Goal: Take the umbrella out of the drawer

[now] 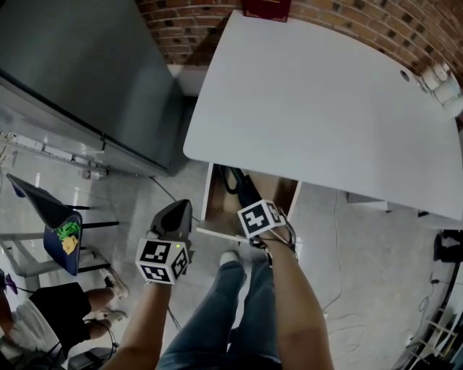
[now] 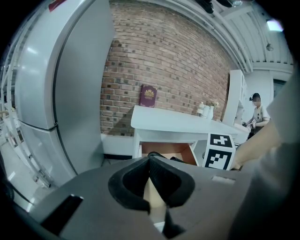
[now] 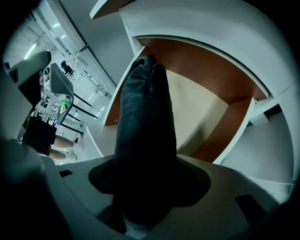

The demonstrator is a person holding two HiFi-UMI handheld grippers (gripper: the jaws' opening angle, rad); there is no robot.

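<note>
Right gripper [image 3: 143, 187] is clamped on the umbrella [image 3: 146, 117], which runs lengthwise straight down into the drawer [image 3: 206, 65]. Left gripper [image 2: 150, 164] is closed, off to the left.

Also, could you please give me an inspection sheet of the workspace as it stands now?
Surface: white table with rounded corner.
Job's things: drawer open under the table; dark umbrella held over it.
Clutter: maroon book, white items at the table's far edge.
Grippers: left gripper shut, empty; right gripper shut on the umbrella.
Cables: thin cable on the floor.
Surroundings: brick wall, grey fridge, seated person at left.
</note>
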